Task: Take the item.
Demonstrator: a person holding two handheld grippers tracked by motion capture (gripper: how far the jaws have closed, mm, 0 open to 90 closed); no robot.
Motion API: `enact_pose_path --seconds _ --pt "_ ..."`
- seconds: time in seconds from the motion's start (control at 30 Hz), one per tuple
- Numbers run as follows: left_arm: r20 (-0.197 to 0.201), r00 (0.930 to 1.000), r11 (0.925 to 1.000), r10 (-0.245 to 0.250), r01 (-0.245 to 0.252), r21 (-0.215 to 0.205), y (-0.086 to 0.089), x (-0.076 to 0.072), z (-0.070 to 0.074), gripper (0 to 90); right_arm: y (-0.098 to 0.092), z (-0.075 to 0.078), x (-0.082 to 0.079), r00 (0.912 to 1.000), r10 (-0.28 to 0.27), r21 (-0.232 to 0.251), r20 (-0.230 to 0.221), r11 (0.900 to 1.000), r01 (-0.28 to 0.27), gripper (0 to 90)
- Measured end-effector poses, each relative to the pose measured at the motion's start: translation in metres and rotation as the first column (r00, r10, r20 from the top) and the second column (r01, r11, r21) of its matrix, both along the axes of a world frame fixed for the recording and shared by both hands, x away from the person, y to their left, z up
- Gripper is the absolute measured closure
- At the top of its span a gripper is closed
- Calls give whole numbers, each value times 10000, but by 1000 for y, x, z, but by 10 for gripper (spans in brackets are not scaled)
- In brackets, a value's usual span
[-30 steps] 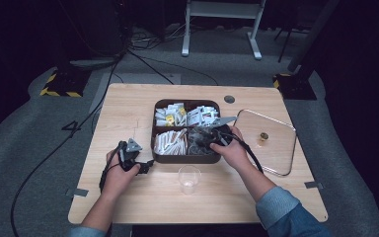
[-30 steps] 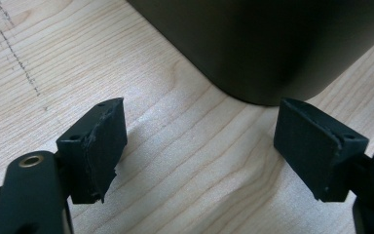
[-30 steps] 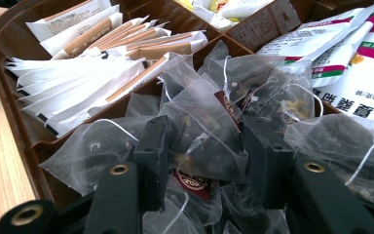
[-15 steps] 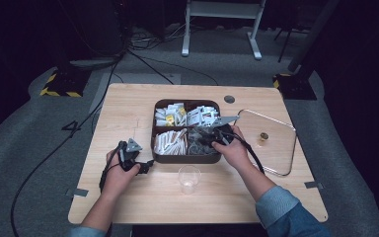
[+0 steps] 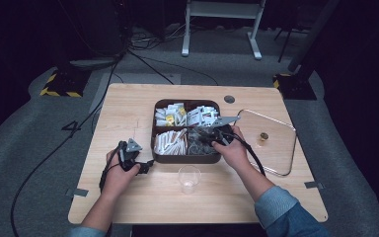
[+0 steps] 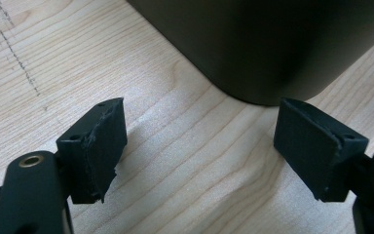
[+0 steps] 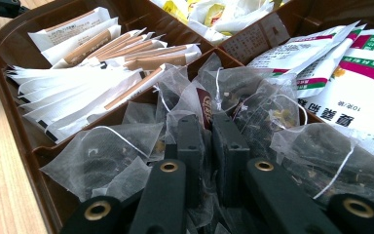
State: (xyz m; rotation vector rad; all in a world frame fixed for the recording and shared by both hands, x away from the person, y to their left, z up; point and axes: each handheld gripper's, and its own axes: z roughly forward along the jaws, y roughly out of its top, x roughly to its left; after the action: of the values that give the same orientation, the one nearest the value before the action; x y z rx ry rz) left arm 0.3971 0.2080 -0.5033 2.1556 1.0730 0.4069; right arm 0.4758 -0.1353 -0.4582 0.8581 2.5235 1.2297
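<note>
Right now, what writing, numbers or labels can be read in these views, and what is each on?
"4": marked on the grey floor, left of the table.
"10": on a white-and-green sachet; the Chinese characters beside it are not clear enough to read.
Red tag on a tea bag: too blurred to read.

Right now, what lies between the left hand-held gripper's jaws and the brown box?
Only bare wooden table, per the left gripper view; the open left hand-held gripper sits short of the brown box.
</note>
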Motion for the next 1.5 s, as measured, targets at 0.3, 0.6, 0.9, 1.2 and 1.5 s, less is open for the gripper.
enact_pose_path --seconds 0.3,0.6,0.9,1.2,1.5 --pt "2 10000 10000 0 0 1 0 0 0 203 -2 5 -2 9999 16 228 119 9997 -19 842" --pt "-10 10000 10000 6 -6 -1 0 0 0 203 -10 22 -9 9985 294 766 471 9965 -329 842" --pt "-5 10000 10000 4 -4 3 0 0 0 203 -17 37 -17 9964 577 1547 618 9857 -667 842" --pt "2 10000 10000 0 0 2 0 0 0 202 -18 52 -30 9923 885 2048 869 9732 -1048 842" --pt "-6 10000 10000 7 -7 2 0 0 0 202 -17 62 -44 9868 1205 2181 1078 9656 -1418 842"
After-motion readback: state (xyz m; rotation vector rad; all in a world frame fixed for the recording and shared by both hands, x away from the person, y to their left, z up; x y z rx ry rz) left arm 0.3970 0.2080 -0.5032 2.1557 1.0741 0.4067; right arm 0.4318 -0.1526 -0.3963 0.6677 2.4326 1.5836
